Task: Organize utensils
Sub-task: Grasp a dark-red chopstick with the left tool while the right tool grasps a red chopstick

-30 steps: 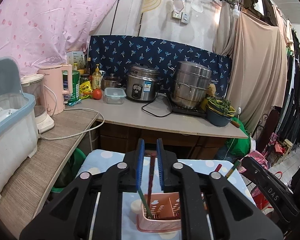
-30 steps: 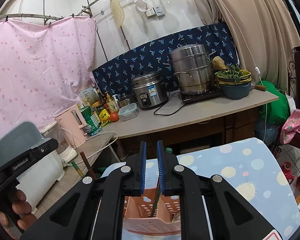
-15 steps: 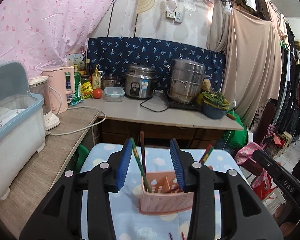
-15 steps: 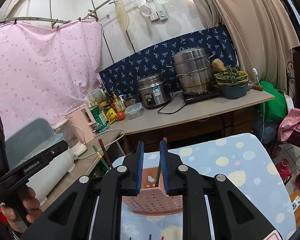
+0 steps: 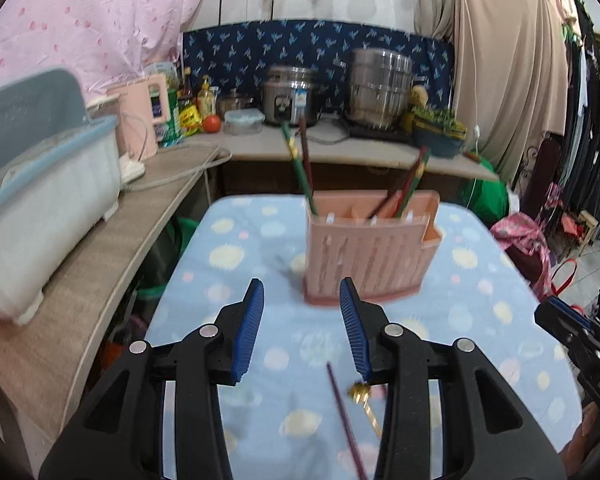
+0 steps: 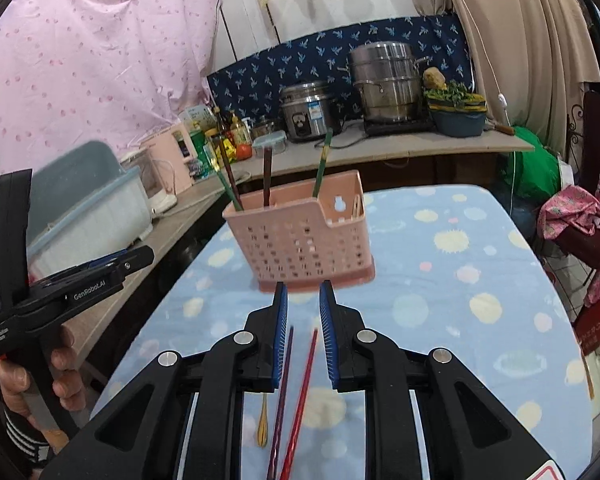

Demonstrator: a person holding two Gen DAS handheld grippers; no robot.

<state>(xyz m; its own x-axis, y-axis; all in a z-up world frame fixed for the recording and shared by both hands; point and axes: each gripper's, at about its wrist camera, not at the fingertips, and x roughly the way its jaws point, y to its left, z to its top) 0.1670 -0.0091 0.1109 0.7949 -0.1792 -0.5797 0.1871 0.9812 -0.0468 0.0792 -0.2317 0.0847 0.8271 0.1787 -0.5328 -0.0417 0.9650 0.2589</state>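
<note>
Holding my left gripper [image 5: 301,326] with its fingers spread wide and nothing between them, I keep my right gripper [image 6: 303,334] narrowly parted above a purple chopstick [image 6: 279,404] and a red chopstick [image 6: 300,400] lying loose on the dotted blue tablecloth [image 6: 480,272]. Beyond both grippers stands the pink utensil basket [image 6: 300,236], upright, with four chopsticks leaning inside. A gold spoon [image 5: 363,400] lies just beside the purple chopstick.
</note>
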